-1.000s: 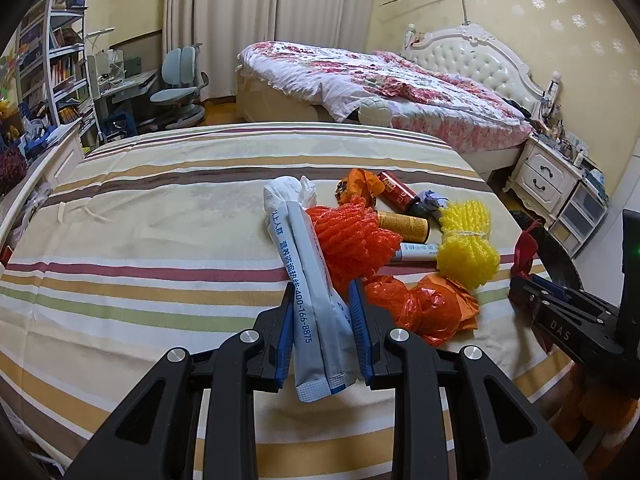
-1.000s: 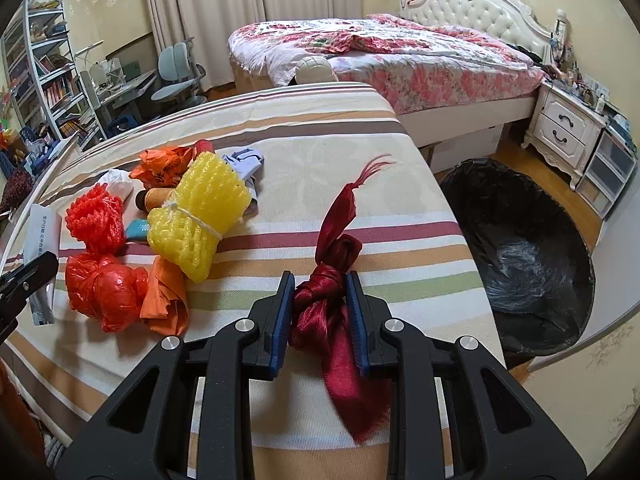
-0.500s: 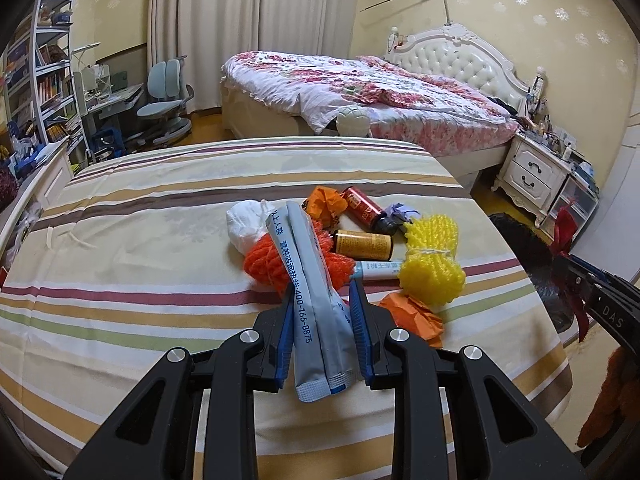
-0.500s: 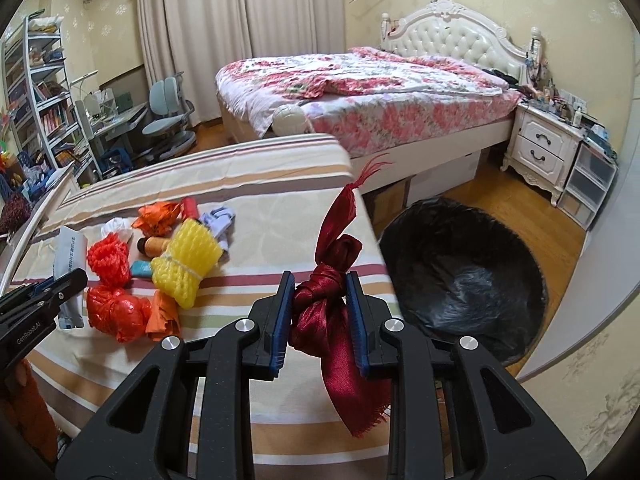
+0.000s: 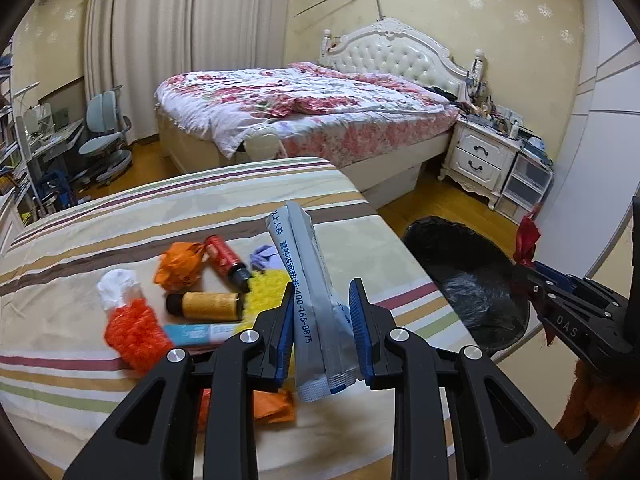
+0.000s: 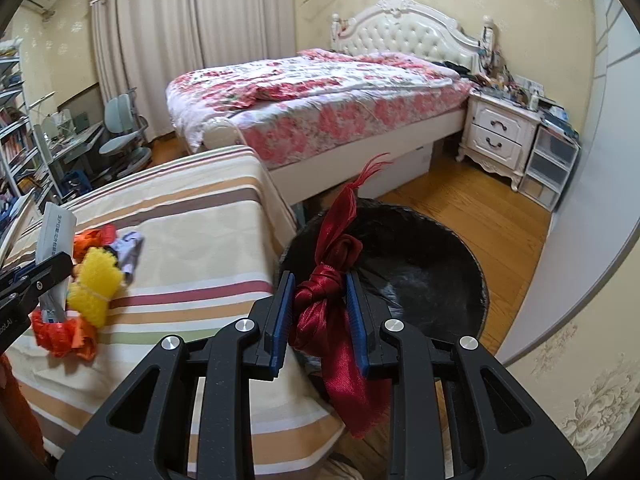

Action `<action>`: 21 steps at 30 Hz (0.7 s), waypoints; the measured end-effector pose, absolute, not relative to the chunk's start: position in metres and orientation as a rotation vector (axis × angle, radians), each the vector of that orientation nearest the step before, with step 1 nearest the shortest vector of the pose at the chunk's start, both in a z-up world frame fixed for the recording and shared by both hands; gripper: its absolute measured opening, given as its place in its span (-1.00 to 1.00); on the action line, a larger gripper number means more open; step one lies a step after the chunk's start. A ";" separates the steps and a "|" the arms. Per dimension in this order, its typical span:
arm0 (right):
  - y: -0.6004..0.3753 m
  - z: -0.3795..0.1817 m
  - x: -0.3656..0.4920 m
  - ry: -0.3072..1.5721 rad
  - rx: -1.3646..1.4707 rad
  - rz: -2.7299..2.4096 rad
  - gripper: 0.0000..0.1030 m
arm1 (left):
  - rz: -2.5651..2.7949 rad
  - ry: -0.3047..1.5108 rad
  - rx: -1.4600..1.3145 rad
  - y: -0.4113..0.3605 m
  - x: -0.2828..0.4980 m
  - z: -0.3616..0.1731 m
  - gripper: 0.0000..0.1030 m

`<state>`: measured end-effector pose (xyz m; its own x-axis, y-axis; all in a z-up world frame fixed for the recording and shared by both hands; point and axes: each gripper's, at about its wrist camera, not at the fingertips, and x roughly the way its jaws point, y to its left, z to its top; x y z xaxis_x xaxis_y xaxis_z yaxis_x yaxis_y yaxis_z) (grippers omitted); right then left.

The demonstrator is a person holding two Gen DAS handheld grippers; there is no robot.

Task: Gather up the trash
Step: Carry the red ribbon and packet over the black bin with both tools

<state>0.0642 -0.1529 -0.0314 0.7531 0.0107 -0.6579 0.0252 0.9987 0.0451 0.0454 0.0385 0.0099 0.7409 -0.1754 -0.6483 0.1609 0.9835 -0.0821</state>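
My left gripper [image 5: 322, 330] is shut on a grey-white plastic sachet [image 5: 308, 300] and holds it in the air above the striped table [image 5: 120, 216]. My right gripper [image 6: 318, 318] is shut on a knotted dark red ribbon [image 6: 330, 300] and holds it over the near rim of the black-lined trash bin [image 6: 420, 256]. The bin also shows in the left wrist view [image 5: 460, 264], to the right of the table. On the table lie an orange net [image 5: 136, 330], a yellow net [image 6: 94, 286], an orange bottle [image 5: 204, 305], a red can [image 5: 222, 256] and crumpled orange plastic [image 5: 178, 266].
A bed with a floral cover [image 6: 320, 92] stands behind the table. A white nightstand [image 6: 496, 136] and plastic drawers [image 6: 552, 168] stand at the right wall. A desk, chair [image 5: 106, 136] and shelves are at the far left. Wooden floor lies around the bin.
Both grippers have swung right with their loads. The red ribbon went from above the table to over the bin. The sachet rose off the table and now points towards the bin.
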 end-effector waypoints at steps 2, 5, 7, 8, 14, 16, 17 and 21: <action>-0.163 -0.037 0.070 0.729 0.060 -0.027 -0.51 | -0.212 0.721 -0.007 0.022 0.055 0.007 -0.47; -0.177 -0.044 0.078 0.740 0.073 -0.050 -0.51 | -0.248 0.737 0.016 -0.001 0.067 -0.001 -0.47; -0.185 -0.048 0.083 0.748 0.079 -0.061 -0.50 | -0.266 0.748 0.033 -0.014 0.074 -0.007 -0.47; -0.188 -0.051 0.086 0.753 0.082 -0.067 -0.50 | -0.274 0.754 0.042 -0.022 0.078 -0.010 -0.47; -0.208 -0.061 0.096 0.771 0.102 -0.087 -0.50 | -0.306 0.777 0.077 -0.050 0.096 -0.023 -0.47; -0.212 -0.065 0.099 0.781 0.109 -0.090 -0.50 | -0.313 0.781 0.086 -0.060 0.103 -0.025 -0.47; -0.214 -0.067 0.102 0.784 0.113 -0.091 -0.50 | -0.317 0.783 0.091 -0.065 0.106 -0.026 -0.47; -0.221 -0.073 0.108 0.796 0.125 -0.098 -0.50 | -0.327 0.789 0.113 -0.081 0.118 -0.033 -0.47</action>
<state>0.1079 -0.2209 -0.0729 0.6956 -0.0409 -0.7173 0.1350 0.9880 0.0746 0.1182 -0.0808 -0.0329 0.6571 -0.2460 -0.7125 0.3301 0.9437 -0.0214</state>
